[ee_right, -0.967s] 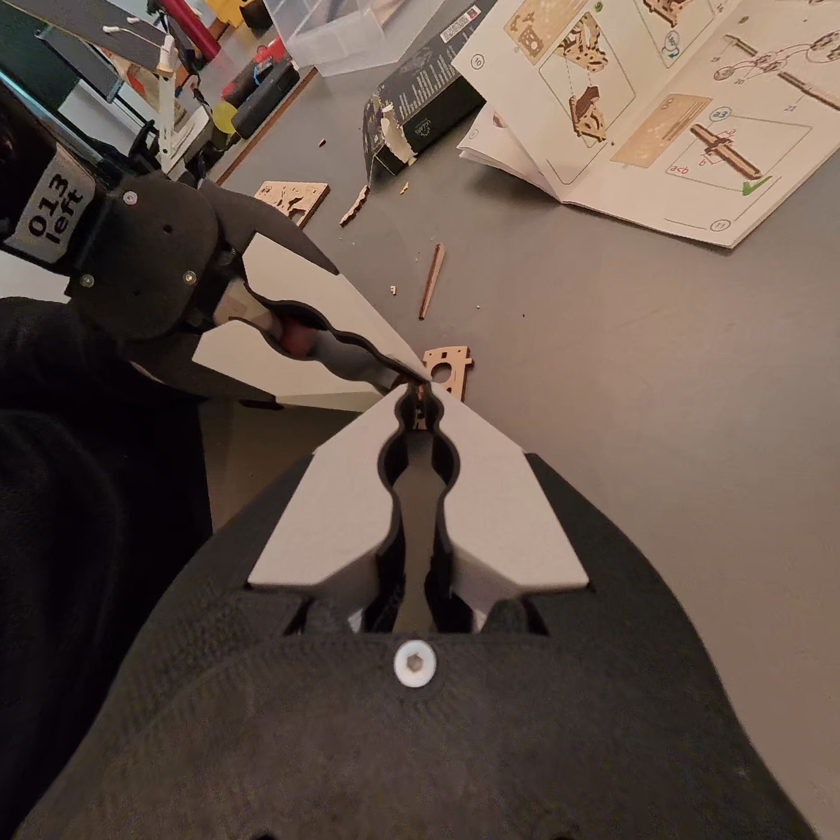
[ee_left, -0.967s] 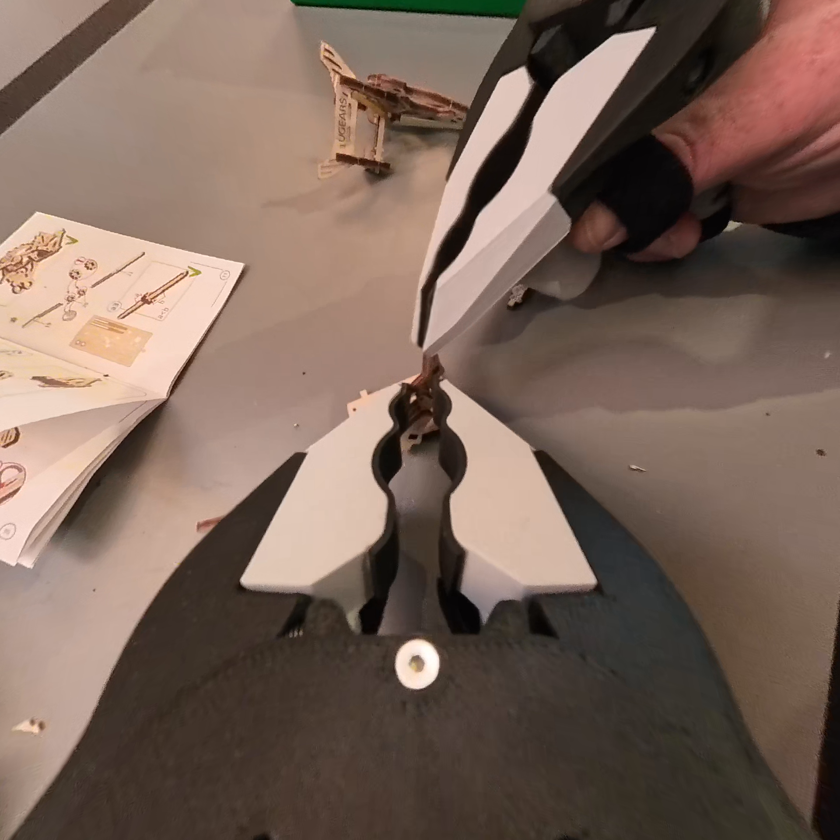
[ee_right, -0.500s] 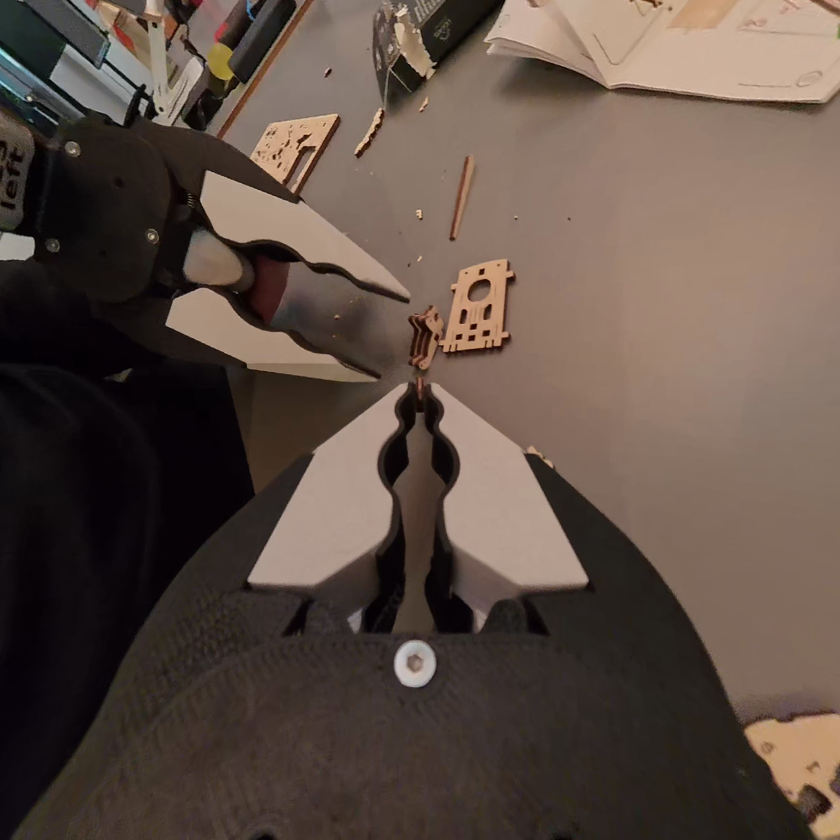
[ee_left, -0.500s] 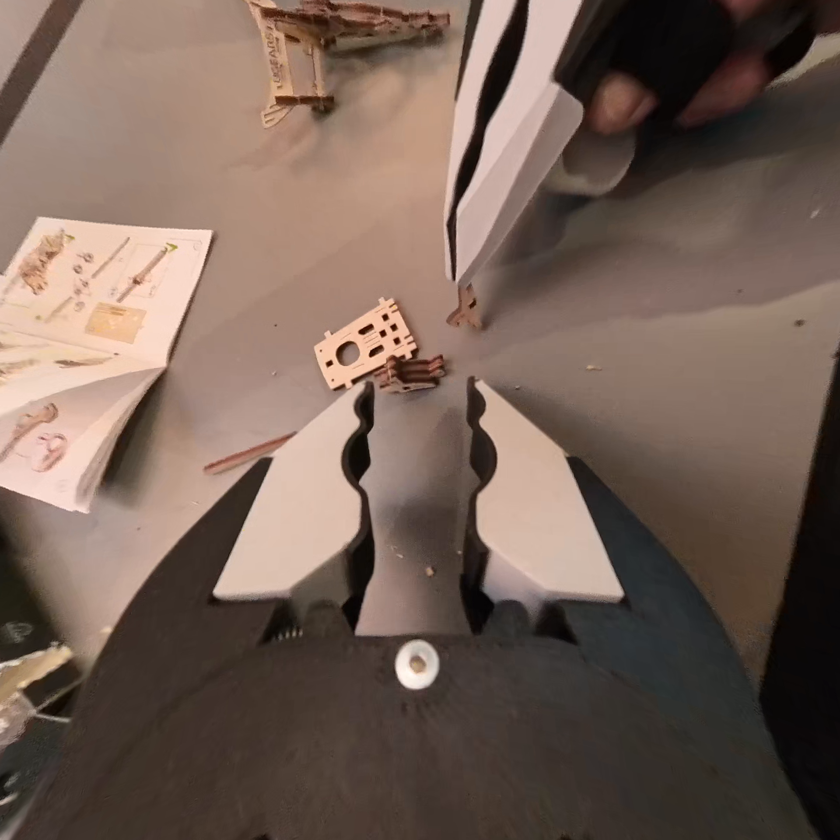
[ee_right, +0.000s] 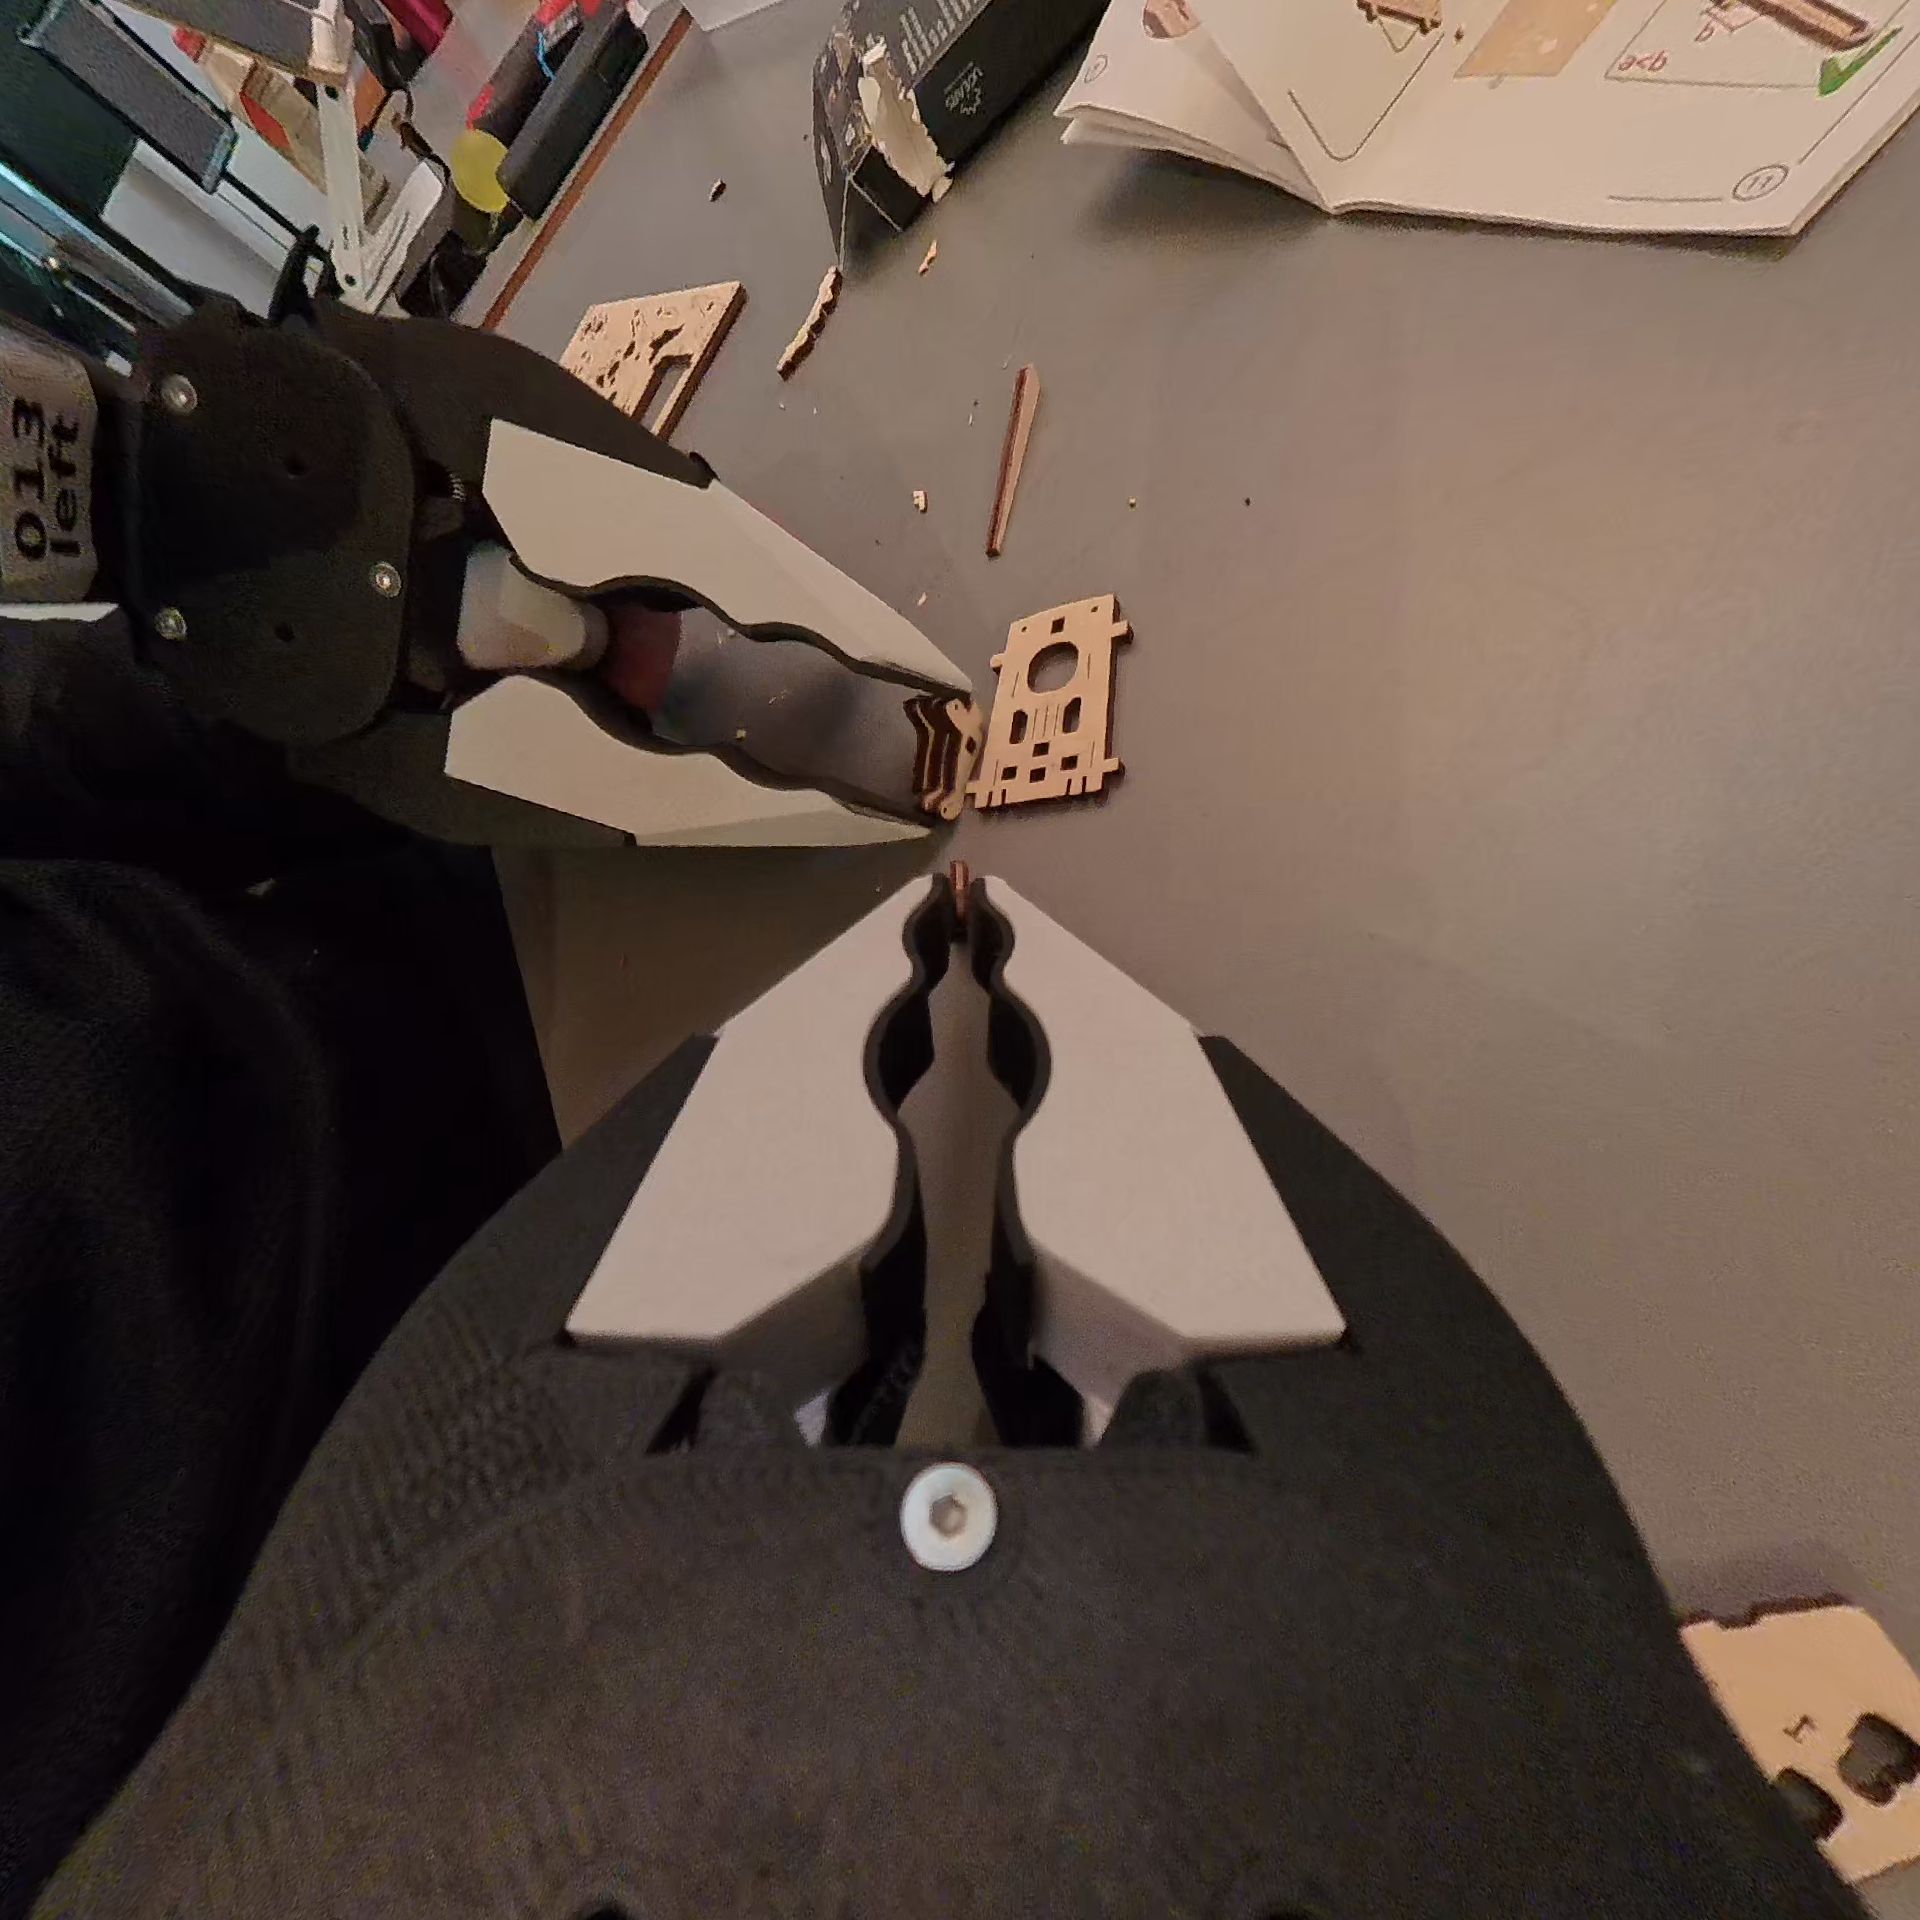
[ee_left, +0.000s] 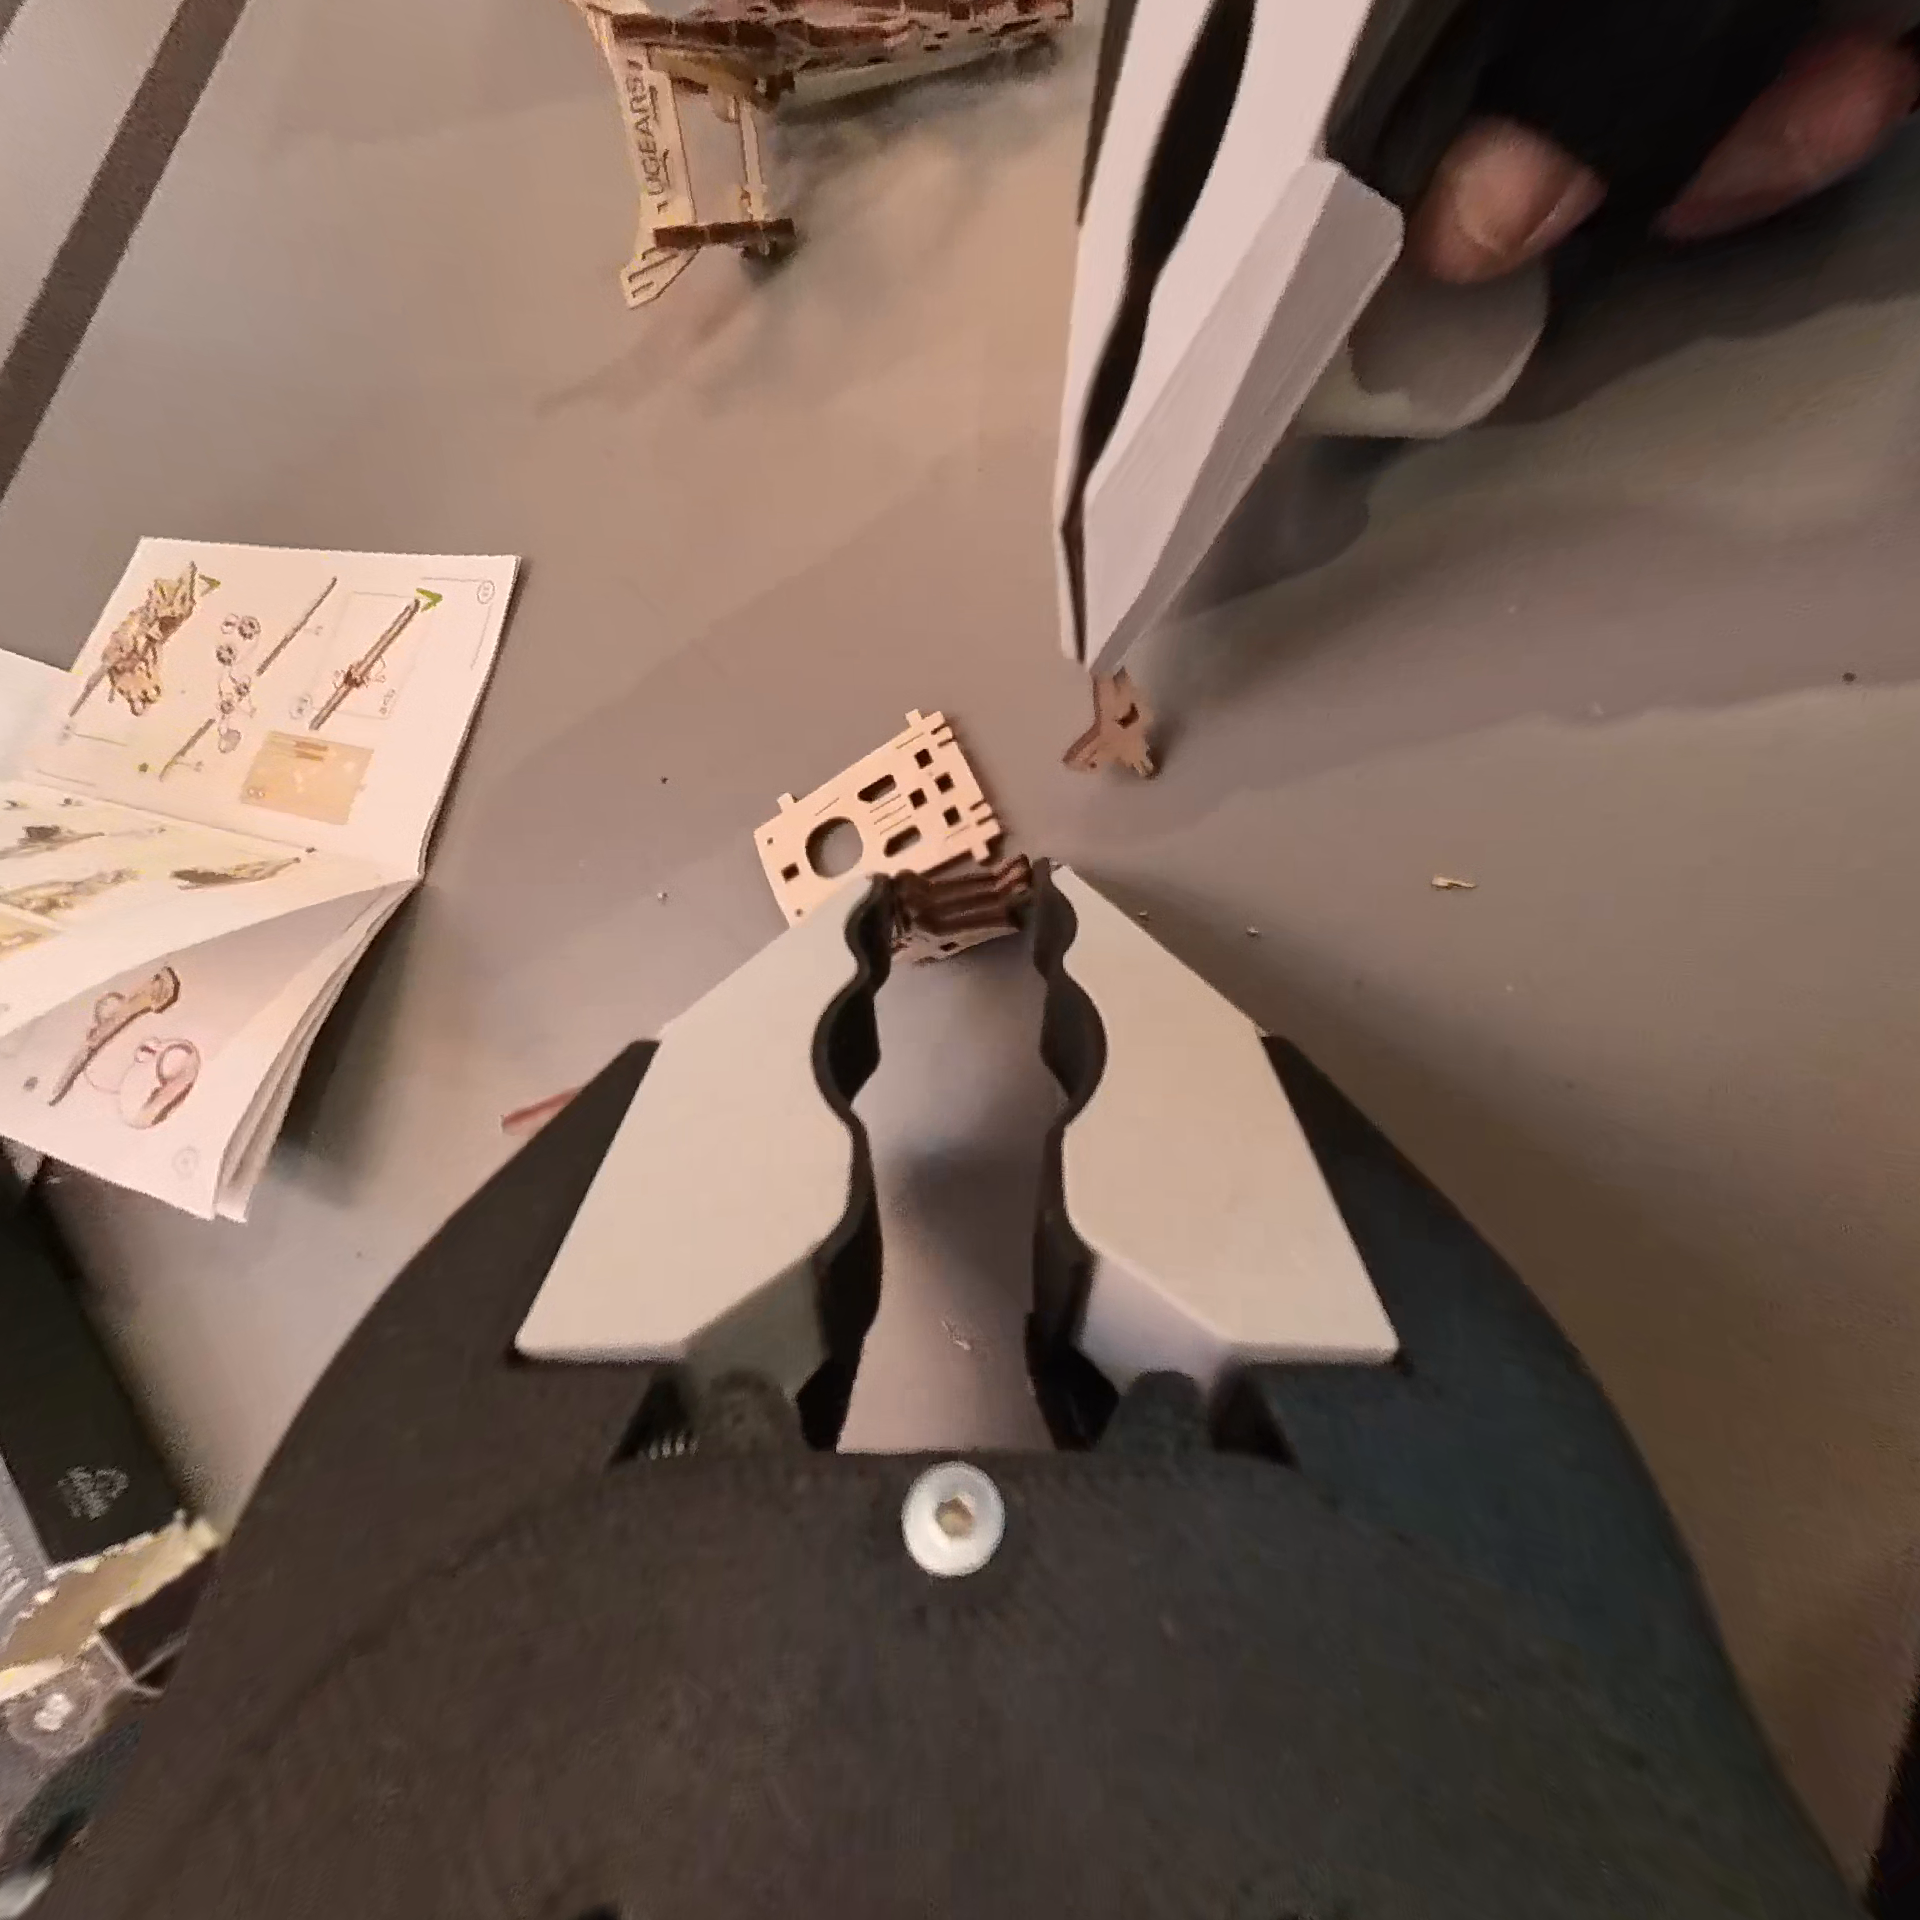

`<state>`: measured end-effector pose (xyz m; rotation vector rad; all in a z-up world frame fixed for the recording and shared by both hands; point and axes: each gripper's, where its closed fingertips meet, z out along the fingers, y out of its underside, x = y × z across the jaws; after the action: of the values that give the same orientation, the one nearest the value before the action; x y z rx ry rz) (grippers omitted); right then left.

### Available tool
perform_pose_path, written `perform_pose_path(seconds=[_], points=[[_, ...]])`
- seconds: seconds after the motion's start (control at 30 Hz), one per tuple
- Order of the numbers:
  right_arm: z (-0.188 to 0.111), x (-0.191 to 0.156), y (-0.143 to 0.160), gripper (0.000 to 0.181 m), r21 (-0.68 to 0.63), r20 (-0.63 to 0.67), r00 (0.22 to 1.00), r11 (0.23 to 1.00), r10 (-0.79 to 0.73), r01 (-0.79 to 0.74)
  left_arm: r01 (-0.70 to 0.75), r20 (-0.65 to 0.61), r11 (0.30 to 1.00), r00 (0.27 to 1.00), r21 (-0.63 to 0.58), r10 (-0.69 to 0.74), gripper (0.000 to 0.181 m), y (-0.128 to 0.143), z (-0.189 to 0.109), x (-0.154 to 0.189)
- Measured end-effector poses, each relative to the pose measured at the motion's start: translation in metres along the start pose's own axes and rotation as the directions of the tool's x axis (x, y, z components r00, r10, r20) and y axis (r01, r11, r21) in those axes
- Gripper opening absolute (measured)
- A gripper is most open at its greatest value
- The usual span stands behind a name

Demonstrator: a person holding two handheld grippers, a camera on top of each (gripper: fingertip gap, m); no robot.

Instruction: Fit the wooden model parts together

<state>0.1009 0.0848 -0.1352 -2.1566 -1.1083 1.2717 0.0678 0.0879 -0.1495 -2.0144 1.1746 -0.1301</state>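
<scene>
My left gripper [ee_left: 961,883] is closed around a small layered wooden part [ee_left: 961,914] lying on the grey table; its fingertips touch both sides. In the right wrist view the left gripper [ee_right: 940,753] holds the same part [ee_right: 943,753] at its tips. A flat wooden plate with holes [ee_left: 883,826] lies just beyond it, also in the right wrist view [ee_right: 1055,717]. My right gripper [ee_right: 958,883] is shut on a thin small wooden piece [ee_right: 958,891]. In the left wrist view the right gripper [ee_left: 1081,649] hangs at the upper right, with the piece [ee_left: 1114,727] sticking down near the table.
An open instruction booklet [ee_left: 239,831] lies left, also at the top right in the right wrist view [ee_right: 1455,104]. A partly built wooden model [ee_left: 727,135] stands at the back. A black box [ee_right: 935,94], a wooden stick [ee_right: 1013,457] and a punched wood sheet [ee_right: 655,343] lie beyond. My hands' fingertips stand some 4 centimeters from each other.
The two grippers were tip to tip, then drew apart. The left one opened and left the layered part on the table, and has now closed around it again. The right kept its thin piece.
</scene>
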Motion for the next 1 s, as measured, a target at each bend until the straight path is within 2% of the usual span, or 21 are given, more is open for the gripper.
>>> perform_pose_path(seconds=[0.03,0.13,0.2,0.23,0.37,0.47,0.57,0.7,0.8,0.87,0.93,1.0], points=[[0.000,-0.001,0.001,0.001,-0.010,0.008,1.000,1.000,0.002,-0.002,0.031,-0.020,0.999,0.999,0.009,-0.030,0.025,-0.002,-0.003,0.002],[0.000,-0.002,0.005,0.002,-0.034,0.020,1.000,0.999,0.004,-0.003,0.204,-0.128,0.978,0.972,0.053,-0.196,0.025,-0.011,-0.014,0.011],[0.001,0.004,0.011,0.022,-0.077,-0.023,1.000,0.997,-0.019,0.017,0.321,-0.206,0.945,0.931,0.062,-0.303,0.025,-0.015,-0.020,0.018],[0.001,0.004,0.011,0.025,-0.079,-0.020,0.999,0.997,-0.025,0.023,0.357,-0.224,0.932,0.915,0.060,-0.336,0.025,-0.016,-0.021,0.019],[-0.010,0.005,0.001,0.025,-0.019,-0.035,0.997,0.998,-0.062,0.062,0.470,-0.301,0.880,0.851,0.069,-0.431,0.025,-0.023,-0.027,0.022],[-0.018,-0.022,-0.005,0.011,0.021,0.009,0.960,0.960,-0.278,0.278,0.637,-0.438,0.767,0.713,0.077,-0.548,0.025,-0.041,-0.032,0.025],[-0.016,-0.040,-0.010,0.014,0.046,-0.045,0.876,0.875,-0.481,0.482,0.786,-0.555,0.615,0.538,0.060,-0.634,0.025,-0.052,-0.036,0.021],[-0.011,-0.046,-0.016,0.020,0.032,-0.162,0.769,0.776,-0.618,0.630,0.873,-0.634,0.484,0.403,0.050,-0.660,0.024,-0.062,-0.041,0.019],[-0.009,-0.045,-0.019,0.013,0.019,-0.234,0.721,0.738,-0.653,0.675,0.908,-0.670,0.419,0.328,0.029,-0.665,0.024,-0.065,-0.043,0.018],[-0.011,-0.046,-0.020,0.012,0.046,-0.233,0.737,0.750,-0.635,0.660,0.911,-0.673,0.412,0.319,0.023,-0.667,0.025,-0.065,-0.042,0.019],[-0.011,-0.045,-0.018,0.012,0.062,-0.218,0.759,0.767,-0.614,0.638,0.902,-0.668,0.431,0.340,0.031,-0.662,0.026,-0.066,-0.042,0.021],[-0.012,-0.049,-0.020,0.011,0.116,-0.174,0.802,0.797,-0.571,0.593,0.894,-0.666,0.443,0.374,0.072,-0.646,0.035,-0.069,-0.045,0.018]])
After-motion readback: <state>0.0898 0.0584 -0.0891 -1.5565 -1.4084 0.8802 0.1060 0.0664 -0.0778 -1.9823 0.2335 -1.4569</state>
